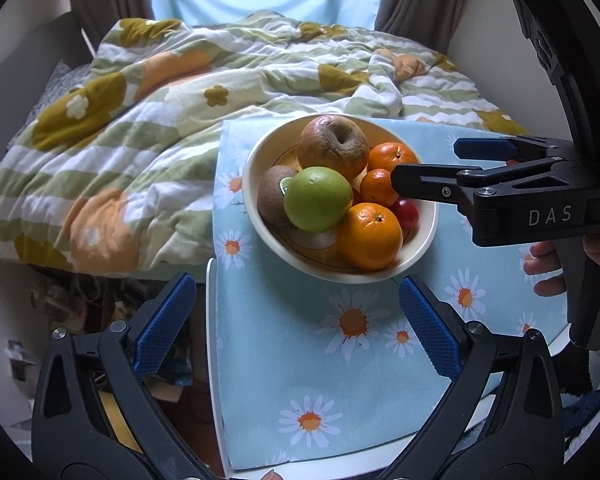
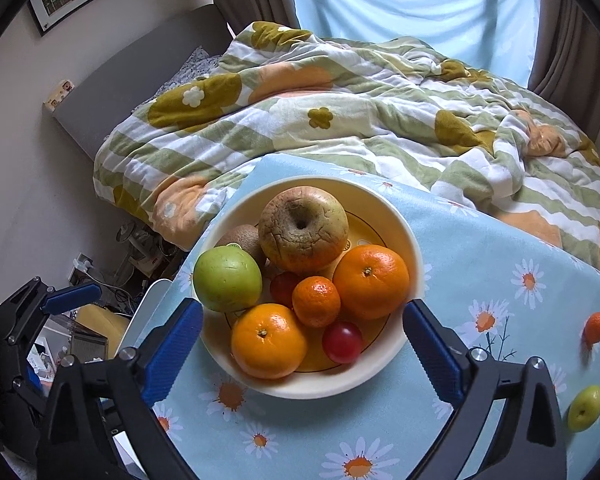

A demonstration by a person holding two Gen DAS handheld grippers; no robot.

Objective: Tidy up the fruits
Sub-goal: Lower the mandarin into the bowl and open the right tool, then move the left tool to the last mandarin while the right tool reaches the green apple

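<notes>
A cream bowl (image 1: 422, 250) (image 2: 404, 216) on the daisy tablecloth holds a wrinkled brown apple (image 1: 334, 146) (image 2: 303, 229), a green apple (image 1: 318, 199) (image 2: 227, 279), a kiwi (image 1: 274, 194) (image 2: 242, 239), two oranges (image 1: 369, 236) (image 2: 371, 281), a small mandarin (image 2: 316, 301) and a red plum (image 2: 342, 342). My right gripper (image 2: 302, 344) is open and empty just above the bowl's near rim; in the left wrist view it (image 1: 424, 164) reaches in from the right. My left gripper (image 1: 298, 328) is open and empty in front of the bowl. A small mandarin (image 2: 595, 327) and a small green fruit (image 2: 586, 407) lie loose on the cloth at right.
The table (image 1: 216, 400) stands against a bed with a flowered quilt (image 1: 140, 140) (image 2: 340, 120). Clutter and a wall socket (image 2: 82, 264) lie on the floor left of the table. Curtains and a window are behind the bed.
</notes>
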